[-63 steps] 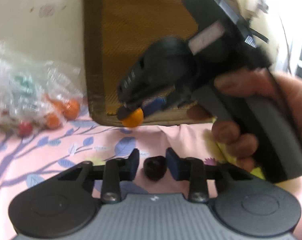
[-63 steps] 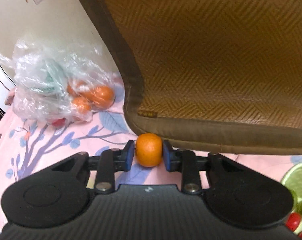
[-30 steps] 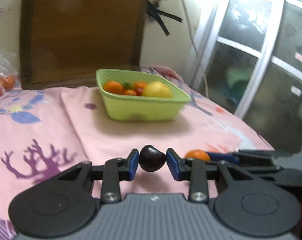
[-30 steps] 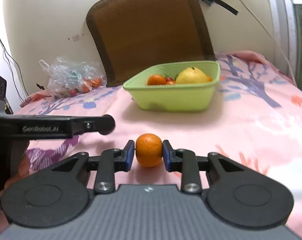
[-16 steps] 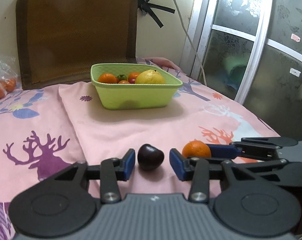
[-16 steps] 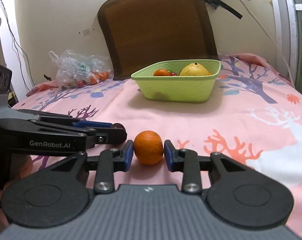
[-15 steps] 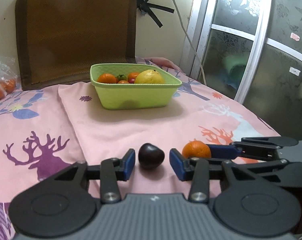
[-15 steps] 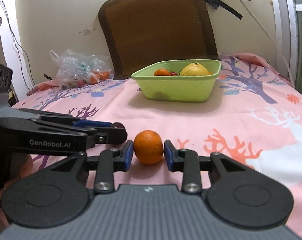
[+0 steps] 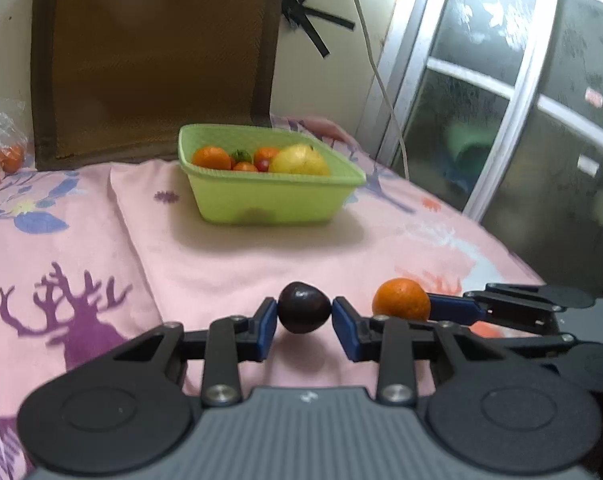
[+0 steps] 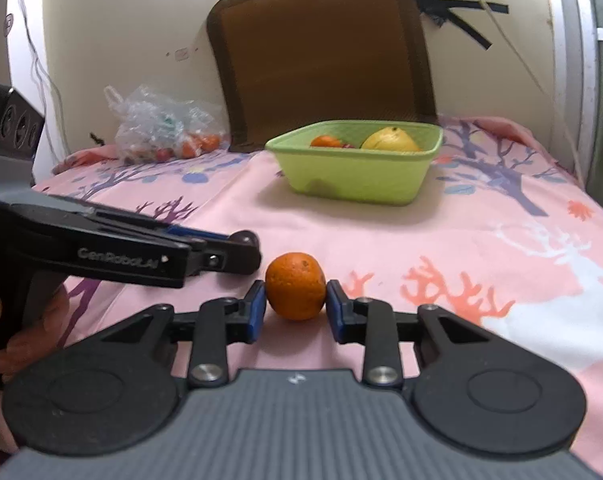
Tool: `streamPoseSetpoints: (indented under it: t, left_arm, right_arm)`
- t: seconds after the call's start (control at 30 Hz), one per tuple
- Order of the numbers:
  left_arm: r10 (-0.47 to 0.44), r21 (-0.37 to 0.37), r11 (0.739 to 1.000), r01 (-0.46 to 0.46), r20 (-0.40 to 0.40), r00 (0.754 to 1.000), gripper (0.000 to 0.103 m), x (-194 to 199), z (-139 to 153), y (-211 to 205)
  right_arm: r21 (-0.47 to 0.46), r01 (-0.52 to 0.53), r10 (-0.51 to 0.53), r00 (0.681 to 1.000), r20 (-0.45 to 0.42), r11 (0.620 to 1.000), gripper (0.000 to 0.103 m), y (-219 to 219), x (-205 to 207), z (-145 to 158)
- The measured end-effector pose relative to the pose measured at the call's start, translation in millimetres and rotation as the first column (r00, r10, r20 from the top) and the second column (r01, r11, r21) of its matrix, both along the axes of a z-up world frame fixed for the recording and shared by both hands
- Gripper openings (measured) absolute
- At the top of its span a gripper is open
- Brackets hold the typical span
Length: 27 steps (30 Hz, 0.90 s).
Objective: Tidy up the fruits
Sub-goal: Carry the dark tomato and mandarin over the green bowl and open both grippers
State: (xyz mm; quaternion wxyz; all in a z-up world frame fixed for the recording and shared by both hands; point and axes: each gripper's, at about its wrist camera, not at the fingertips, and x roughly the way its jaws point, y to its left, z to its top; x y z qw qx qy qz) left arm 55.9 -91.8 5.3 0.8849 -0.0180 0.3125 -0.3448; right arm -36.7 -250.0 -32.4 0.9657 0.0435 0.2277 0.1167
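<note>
My left gripper (image 9: 304, 314) is shut on a dark purple plum (image 9: 304, 307), held just above the pink cloth. My right gripper (image 10: 296, 300) is shut on a small orange (image 10: 296, 285); that orange also shows in the left wrist view (image 9: 401, 300), to the right of the plum. The left gripper appears at the left of the right wrist view (image 10: 237, 254). A green basket (image 9: 269, 200) stands farther back with oranges, small tomatoes and a yellow pear (image 9: 299, 160) in it; it also shows in the right wrist view (image 10: 357, 176).
A clear plastic bag of fruit (image 10: 161, 130) lies at the back left by the wall. A brown woven cushion (image 9: 153, 60) leans against the wall behind the basket. A glass door (image 9: 521, 120) stands at the right, past the bed's edge.
Both grippers pulled back from the cushion to the near side of the bed. Half a second ago the left jaws stood apart around the plum; now they are closed on it.
</note>
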Motion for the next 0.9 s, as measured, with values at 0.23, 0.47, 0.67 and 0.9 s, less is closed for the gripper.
streamPoseSetpoints:
  t: [0.23, 0.47, 0.67, 0.9]
  left_arm:
    - [0.04, -0.037, 0.999, -0.038, 0.059, 0.997, 0.031, 40.4, 37.1, -1.2]
    - [0.075, -0.054, 0.996, -0.074, 0.014, 0.997, 0.031, 106.0, 48.9, -14.7]
    - [0.11, -0.069, 0.991, -0.115, -0.073, 0.991, 0.037, 140.3, 35.6, -16.2]
    - [0.117, -0.081, 0.989, -0.122, -0.061, 0.991, 0.037, 133.9, 39.3, -8.8]
  right_arm:
    - [0.009, 0.027, -0.028, 0.995, 0.096, 1.0, 0.035, -7.1, 32.1, 27.7]
    - [0.026, 0.044, -0.048, 0.987, 0.155, 0.999, 0.035, -3.7, 88.2, 41.4]
    - [-0.036, 0.076, -0.07, 0.987, 0.148, 0.996, 0.038, 5.8, 119.2, 30.5]
    - [-0.007, 0.12, -0.117, 0.977, 0.181, 0.993, 0.039, -0.8, 112.0, 33.9]
